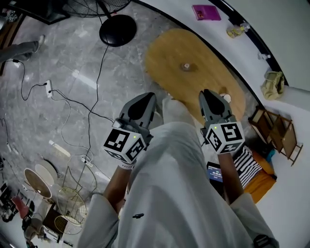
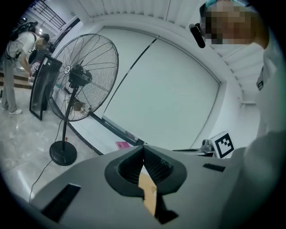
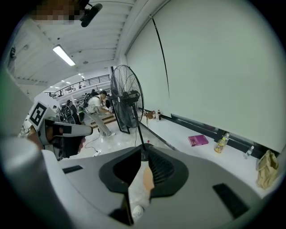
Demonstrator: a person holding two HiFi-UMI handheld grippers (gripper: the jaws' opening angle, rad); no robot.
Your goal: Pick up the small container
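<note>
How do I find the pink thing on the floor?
Look past the oval wooden table to the white strip of floor behind it. The pink book lies flat there, near a small yellow bottle. It is the only pink, flat thing around.

Grey left tool [image 1: 147,97], right tool [image 1: 208,93]; checkered marker cubes [image 1: 125,144]; white shirt [image 1: 179,193].

Oval wooden table [image 1: 169,53], upper centre of head view; small container [image 1: 185,66] near its middle; white object [image 1: 225,98] at its lower-right edge; grey marble floor [image 1: 58,58] at left carries round fan base [image 1: 117,30], white power strip [image 1: 49,88].
</note>
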